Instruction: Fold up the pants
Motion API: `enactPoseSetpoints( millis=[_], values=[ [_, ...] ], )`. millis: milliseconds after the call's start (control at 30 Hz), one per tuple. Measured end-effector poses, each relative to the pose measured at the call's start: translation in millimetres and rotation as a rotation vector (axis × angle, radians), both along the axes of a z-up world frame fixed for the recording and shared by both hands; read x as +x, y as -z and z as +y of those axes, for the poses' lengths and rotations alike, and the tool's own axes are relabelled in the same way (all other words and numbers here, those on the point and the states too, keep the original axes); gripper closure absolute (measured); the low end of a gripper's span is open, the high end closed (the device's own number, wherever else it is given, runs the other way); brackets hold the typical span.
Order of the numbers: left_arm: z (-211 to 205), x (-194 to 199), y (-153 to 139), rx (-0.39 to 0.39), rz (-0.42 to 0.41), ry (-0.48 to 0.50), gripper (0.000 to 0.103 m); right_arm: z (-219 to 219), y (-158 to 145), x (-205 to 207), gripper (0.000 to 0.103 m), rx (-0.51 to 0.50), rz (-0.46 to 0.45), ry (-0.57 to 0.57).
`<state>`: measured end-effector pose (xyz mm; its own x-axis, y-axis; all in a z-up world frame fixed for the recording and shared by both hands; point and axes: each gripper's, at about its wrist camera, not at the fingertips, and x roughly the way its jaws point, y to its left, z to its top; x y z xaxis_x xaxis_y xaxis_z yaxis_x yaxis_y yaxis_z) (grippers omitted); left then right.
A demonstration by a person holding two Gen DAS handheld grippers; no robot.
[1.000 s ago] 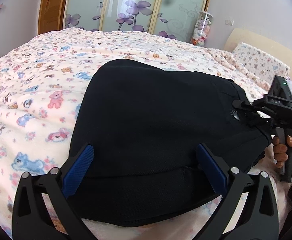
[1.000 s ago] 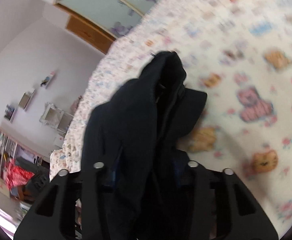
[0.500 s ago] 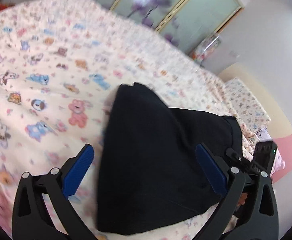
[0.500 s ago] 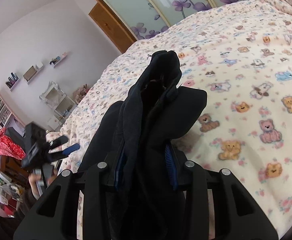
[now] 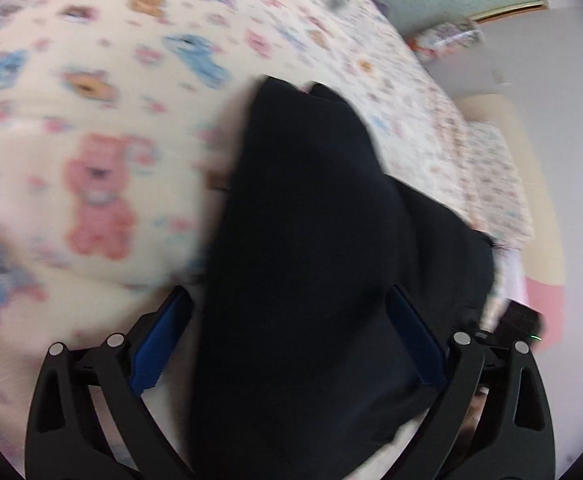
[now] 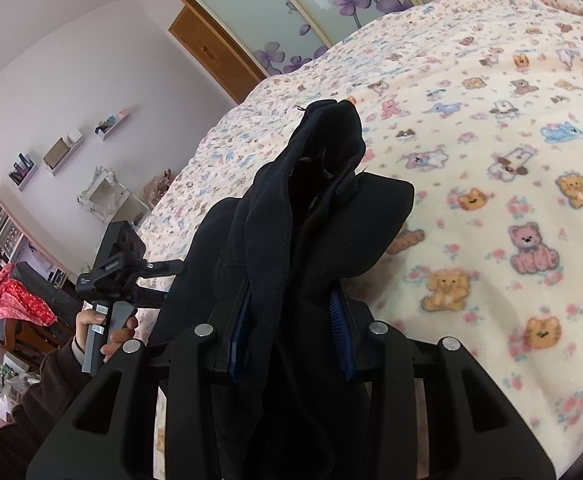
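Black pants (image 5: pixel 311 220) lie bunched on a bed with a cream teddy-bear blanket (image 5: pixel 91 100). My left gripper (image 5: pixel 287 296) straddles a narrow stretch of them. Its jaws stand wide and are closing, the blue pads (image 5: pixel 159 344) beside the cloth with no clear squeeze. That view is blurred. My right gripper (image 6: pixel 291 312) is shut on a thick bunch of the pants (image 6: pixel 323 216), which rises in folds above its pads (image 6: pixel 339 320). The left gripper (image 6: pixel 111 272), held in a hand (image 6: pixel 103 332), shows at the left of the right wrist view, its fingers reaching the cloth's edge.
The blanket (image 6: pixel 491 120) spreads wide to the right of the pants. A pillow (image 5: pixel 491 168) and headboard lie at the bed's far end. Sliding doors with purple flowers (image 6: pixel 331 0), wall shelves (image 6: pixel 63 148) and a red cloth (image 6: pixel 11 300) stand beyond the bed.
The left gripper has swung and rolled across the pants, closer over a narrower part. It has come into the right wrist view. The right gripper keeps its hold on the bunch.
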<state>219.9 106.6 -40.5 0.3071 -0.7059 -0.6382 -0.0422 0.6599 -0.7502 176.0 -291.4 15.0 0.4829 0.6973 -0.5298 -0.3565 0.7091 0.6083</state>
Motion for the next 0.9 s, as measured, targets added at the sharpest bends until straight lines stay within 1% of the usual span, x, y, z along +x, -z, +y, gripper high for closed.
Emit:
enactPoseSetpoints(
  millis=[33, 133, 167, 200, 233, 267, 300, 333, 400, 433, 467, 500, 533, 567, 600, 633, 667, 700, 733, 800, 900],
  values=[
    [0, 0, 1, -0.042, -0.007, 0.001, 0.008, -2, 1, 1, 0.066, 0.008, 0.007, 0.004],
    [2, -5, -2, -0.11, -0.061, -0.004, 0.008, -4, 6, 4, 0.066, 0.018, 0.026, 0.019],
    [3, -8, -4, -0.145, -0.085, -0.001, 0.01, -5, 7, 6, 0.066, 0.018, 0.031, 0.024],
    [2, -13, -9, -0.202, -0.121, 0.008, 0.012, -6, 10, 6, 0.066, 0.015, 0.039, 0.03],
    [1, -17, -15, -0.234, -0.154, 0.018, 0.013, -7, 11, 7, 0.065, 0.014, 0.045, 0.036],
    [0, -18, -17, -0.239, -0.169, 0.024, 0.013, -9, 15, 9, 0.065, 0.013, 0.063, 0.048],
    [-2, -20, -21, -0.227, -0.189, 0.037, 0.013, -11, 17, 10, 0.064, 0.012, 0.073, 0.056],
    [-5, -20, -22, -0.195, -0.187, 0.037, 0.014, -13, 21, 11, 0.062, 0.009, 0.086, 0.064],
    [-10, -17, -17, -0.139, -0.157, 0.025, 0.018, -14, 27, 12, 0.057, -0.007, 0.112, 0.078],
    [-12, -15, -13, -0.114, -0.131, 0.017, 0.021, -14, 29, 13, 0.054, -0.016, 0.119, 0.081],
    [-14, -13, -9, -0.101, -0.113, 0.011, 0.026, -14, 31, 14, 0.053, -0.019, 0.127, 0.082],
    [-16, -10, -5, -0.079, -0.092, 0.002, 0.031, -14, 32, 14, 0.051, -0.015, 0.134, 0.083],
    [-15, -9, -2, -0.064, -0.08, 0.0, 0.034, -16, 35, 15, 0.049, -0.004, 0.149, 0.083],
    [-17, -7, 1, -0.043, -0.069, -0.002, 0.039, -18, 38, 17, 0.049, 0.005, 0.163, 0.085],
    [-20, -5, 4, -0.022, -0.058, -0.006, 0.04, -19, 41, 18, 0.048, 0.017, 0.176, 0.088],
    [-17, -4, 4, -0.024, -0.06, -0.013, 0.042, -20, 44, 19, 0.048, 0.035, 0.185, 0.095],
    [-18, -4, 2, -0.017, -0.066, -0.021, 0.046, -21, 45, 19, 0.051, 0.04, 0.183, 0.097],
    [-17, -6, 0, -0.004, -0.077, -0.021, 0.053, -20, 44, 18, 0.058, 0.044, 0.174, 0.095],
    [-20, -9, -5, 0.02, -0.096, -0.018, 0.057, -20, 41, 17, 0.063, 0.057, 0.158, 0.091],
    [-26, -13, -17, 0.07, -0.135, -0.008, 0.07, -21, 35, 17, 0.068, 0.087, 0.141, 0.087],
    [-30, -18, -34, 0.1, -0.182, -0.004, 0.078, -21, 16, 16, 0.071, 0.12, 0.085, 0.085]
  ],
)
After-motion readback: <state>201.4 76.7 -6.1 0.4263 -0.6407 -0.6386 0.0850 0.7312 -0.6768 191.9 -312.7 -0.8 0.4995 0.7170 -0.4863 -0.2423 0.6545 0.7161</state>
